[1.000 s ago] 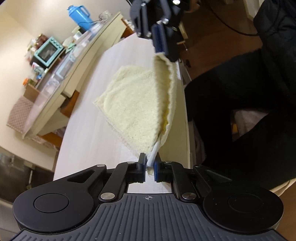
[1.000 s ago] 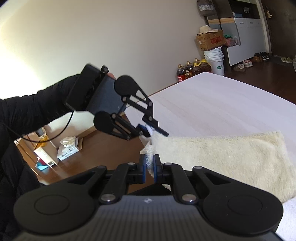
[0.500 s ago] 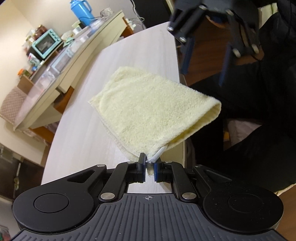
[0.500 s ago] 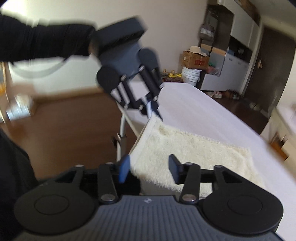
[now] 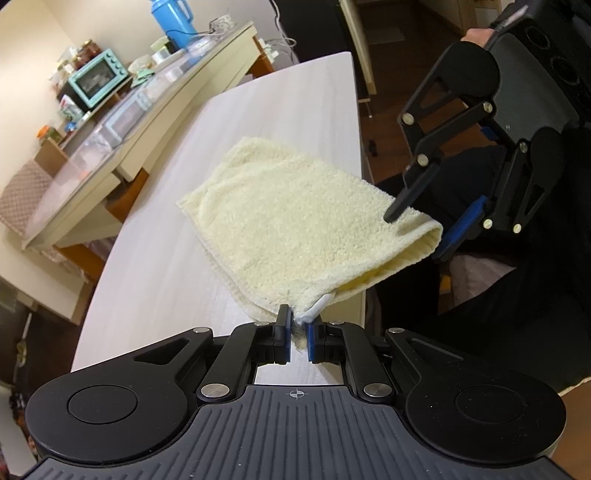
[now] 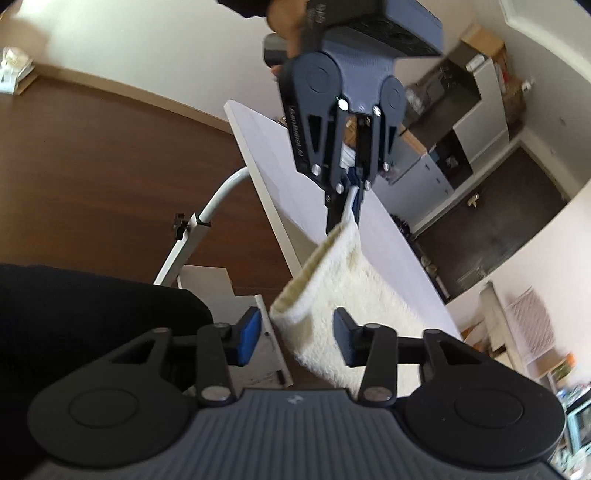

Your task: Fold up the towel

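Observation:
A pale yellow towel (image 5: 295, 214) lies folded on the white table (image 5: 166, 258), its folded end hanging past the table's right edge. My left gripper (image 5: 297, 325) is shut on the towel's near corner and its white tag. In the right wrist view the left gripper (image 6: 343, 206) pinches that corner from above. My right gripper (image 6: 297, 334) straddles the towel's (image 6: 340, 280) folded end. Its jaws are closing, and a gap still shows beside the blue left pad (image 6: 249, 334). From the left wrist view, the right gripper (image 5: 415, 236) has one finger above the fold and one below.
A long counter at the left carries a teal toaster oven (image 5: 98, 79) and a blue jug (image 5: 171, 18). The person's dark-clothed legs (image 5: 480, 314) fill the right side. A white metal table leg (image 6: 207, 206) stands over brown floor beside the table (image 6: 266, 147).
The right gripper let go of the corner it held beside the left gripper, opened, swung down to the folded end and now straddles it with narrower jaws. The lifted towel flap dropped flat.

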Demonstrator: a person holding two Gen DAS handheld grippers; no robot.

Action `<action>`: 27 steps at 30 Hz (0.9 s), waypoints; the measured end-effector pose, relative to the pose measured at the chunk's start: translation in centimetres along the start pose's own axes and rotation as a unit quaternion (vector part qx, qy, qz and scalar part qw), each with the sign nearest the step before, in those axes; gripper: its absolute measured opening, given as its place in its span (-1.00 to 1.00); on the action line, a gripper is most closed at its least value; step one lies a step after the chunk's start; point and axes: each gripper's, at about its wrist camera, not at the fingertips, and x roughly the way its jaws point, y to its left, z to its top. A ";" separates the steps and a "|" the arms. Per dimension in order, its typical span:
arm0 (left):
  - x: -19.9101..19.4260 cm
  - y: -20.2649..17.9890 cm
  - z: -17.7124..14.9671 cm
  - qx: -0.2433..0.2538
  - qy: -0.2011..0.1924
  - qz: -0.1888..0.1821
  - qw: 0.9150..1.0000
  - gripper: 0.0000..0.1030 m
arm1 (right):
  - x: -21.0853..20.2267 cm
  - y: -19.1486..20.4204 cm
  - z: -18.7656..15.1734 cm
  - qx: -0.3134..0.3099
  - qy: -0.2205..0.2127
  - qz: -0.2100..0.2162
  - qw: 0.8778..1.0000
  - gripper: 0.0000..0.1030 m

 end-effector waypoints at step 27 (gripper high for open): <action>8.5 8.6 10.8 0.012 0.011 0.023 1.000 -0.84 | -0.5 -24.3 -16.0 0.539 -0.041 0.129 0.831 -0.81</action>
